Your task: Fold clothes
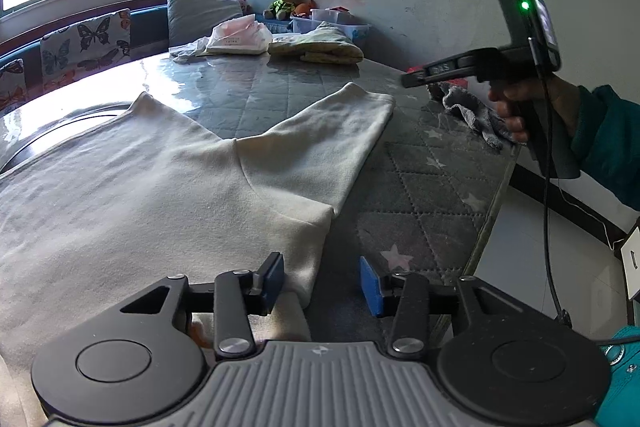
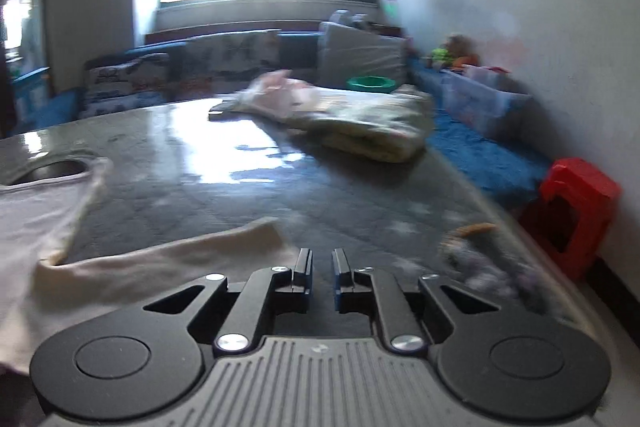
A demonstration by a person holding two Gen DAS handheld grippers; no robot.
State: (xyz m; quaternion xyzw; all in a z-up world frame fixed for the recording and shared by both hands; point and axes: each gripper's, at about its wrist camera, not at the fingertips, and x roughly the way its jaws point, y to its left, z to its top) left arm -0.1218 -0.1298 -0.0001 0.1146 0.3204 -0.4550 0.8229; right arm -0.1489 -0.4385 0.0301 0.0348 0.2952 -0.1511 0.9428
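A cream long-sleeved top (image 1: 152,187) lies flat on the grey quilted table (image 1: 424,195), one sleeve (image 1: 340,139) stretched toward the far right. My left gripper (image 1: 322,283) is open and empty, low over the top's near corner, with its left pad (image 1: 274,277) above the cloth. My right gripper (image 2: 321,277) is held in the air above the table's right edge, jaws a narrow gap apart, holding nothing. It also shows in the left wrist view (image 1: 412,77). The sleeve (image 2: 168,259) lies just ahead and left of it; the neckline (image 2: 52,171) is at far left.
A crumpled grey rag (image 1: 476,115) lies at the table's right edge. Folded yellowish clothes (image 1: 316,47) and a pink-white bag (image 1: 240,35) sit at the far end. A red stool (image 2: 572,211) stands on the floor at right. Cushions, bins and toys line the far bench.
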